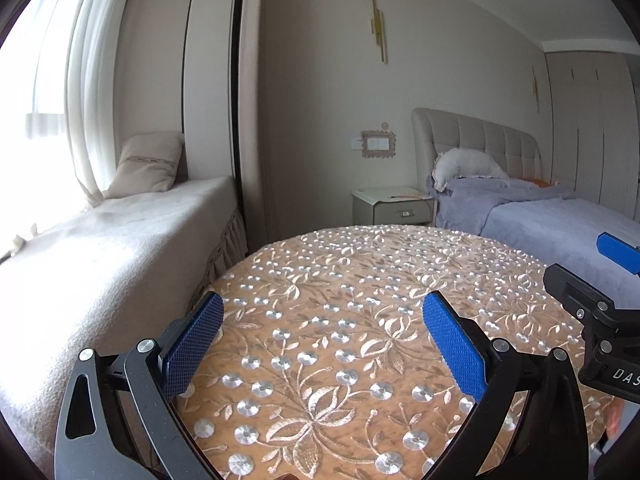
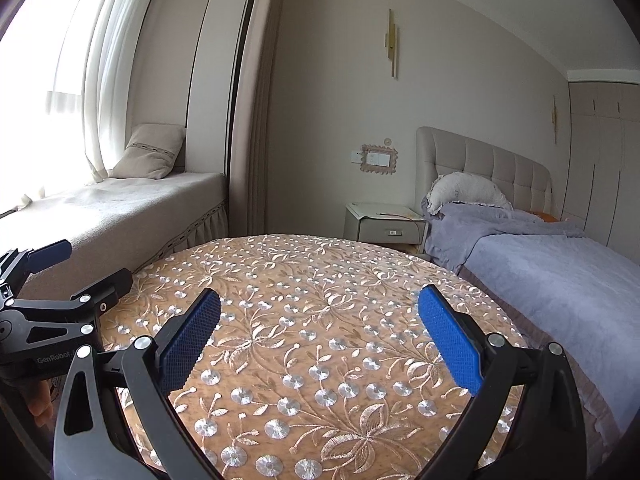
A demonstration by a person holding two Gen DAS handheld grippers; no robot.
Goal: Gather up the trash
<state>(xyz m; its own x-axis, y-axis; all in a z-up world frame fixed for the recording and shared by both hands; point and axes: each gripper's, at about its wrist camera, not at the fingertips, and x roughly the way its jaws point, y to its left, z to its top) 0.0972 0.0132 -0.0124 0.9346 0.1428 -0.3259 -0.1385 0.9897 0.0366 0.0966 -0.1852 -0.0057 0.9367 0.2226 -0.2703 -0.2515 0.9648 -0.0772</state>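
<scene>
Left tongs (image 1: 322, 344) and right tongs (image 2: 318, 340) — both with blue pads spread wide apart, gripping nothing — hover side by side above the near edge of a round table (image 2: 320, 280) under an embroidered orange cloth. Legible writing: "GenRobot" on the left tongs, "DAS" on the right. No trash shows anywhere in either view.

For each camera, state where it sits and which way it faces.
Left wrist: on the left gripper, facing forward over the round table toward the bed; its own open blue fingers show, the right gripper at the right edge.
Right wrist: on the right gripper, facing likewise; open fingers show, the left gripper at the left edge.
Shared: table, bed, nightstand, window seat.
</scene>
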